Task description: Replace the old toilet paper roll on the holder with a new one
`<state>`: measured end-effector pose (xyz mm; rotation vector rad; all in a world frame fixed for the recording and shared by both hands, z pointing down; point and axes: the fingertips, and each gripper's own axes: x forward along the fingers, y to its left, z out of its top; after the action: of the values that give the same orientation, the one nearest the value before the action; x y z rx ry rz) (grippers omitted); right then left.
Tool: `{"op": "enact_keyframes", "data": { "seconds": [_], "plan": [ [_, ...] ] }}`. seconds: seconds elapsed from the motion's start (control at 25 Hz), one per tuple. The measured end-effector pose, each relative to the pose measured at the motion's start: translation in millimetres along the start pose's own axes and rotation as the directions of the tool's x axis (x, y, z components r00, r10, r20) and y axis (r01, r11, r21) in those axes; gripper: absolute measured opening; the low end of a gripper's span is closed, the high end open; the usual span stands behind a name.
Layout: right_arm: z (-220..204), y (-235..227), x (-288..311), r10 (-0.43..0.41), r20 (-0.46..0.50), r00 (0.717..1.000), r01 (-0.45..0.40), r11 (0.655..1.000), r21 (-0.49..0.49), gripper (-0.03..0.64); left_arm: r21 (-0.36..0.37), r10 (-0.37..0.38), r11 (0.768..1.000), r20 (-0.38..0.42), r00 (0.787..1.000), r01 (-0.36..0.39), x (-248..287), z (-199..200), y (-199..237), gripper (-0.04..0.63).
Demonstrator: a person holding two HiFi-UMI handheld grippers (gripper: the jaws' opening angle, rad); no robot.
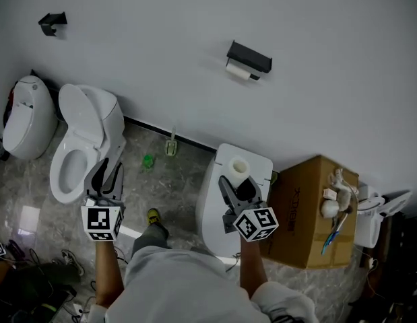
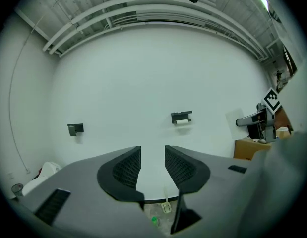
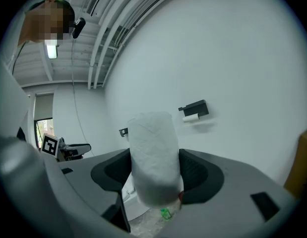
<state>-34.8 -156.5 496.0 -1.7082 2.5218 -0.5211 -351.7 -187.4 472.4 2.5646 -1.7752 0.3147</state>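
The right gripper (image 1: 238, 182) is clamped on the new toilet paper roll (image 3: 153, 157), which stands upright between its jaws, gripped across its soft sides at about mid-height. The left gripper (image 2: 152, 165) has its jaws apart with nothing between them. The old roll (image 1: 238, 71) hangs thin under the black holder (image 1: 250, 56) on the wall, well apart from both grippers. Both rolls are likely light and easily crushed, so the old one probably calls for a gentle hold across its outer wrap, near the middle, rather than a hard squeeze.
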Motion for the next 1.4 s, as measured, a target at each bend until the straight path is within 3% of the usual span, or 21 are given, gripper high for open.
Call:
{"op": "enact_keyframes", "data": {
  "seconds": [0.24,0.48,0.8,1.16,1.4],
  "plan": [
    [16,11,59,-0.070,0.017,0.997,0.069,0.996,0.054,0.299,-0.001,-0.113,0.994,-0.030,0.993,0.113,66,9,37,0.146],
    [27,-2,71,-0.174,0.035,0.984,0.170,0.982,0.087,0.298,0.033,-0.224,0.974,-0.016,0.975,0.224,120,24,37,0.146],
    [52,-44,65,-0.298,0.104,0.949,0.277,0.945,0.176,0.298,0.076,-0.338,0.938,-0.012,0.941,0.338,170,35,12,0.146],
    [78,-99,69,-0.346,0.164,0.924,0.310,0.927,0.212,0.298,0.142,-0.415,0.900,-0.016,0.910,0.413,231,55,-29,0.146],
    [93,-154,84,-0.350,0.177,0.920,0.304,0.921,0.243,0.298,0.200,-0.427,0.881,-0.054,0.902,0.429,286,62,-66,0.147]
  ]
}}
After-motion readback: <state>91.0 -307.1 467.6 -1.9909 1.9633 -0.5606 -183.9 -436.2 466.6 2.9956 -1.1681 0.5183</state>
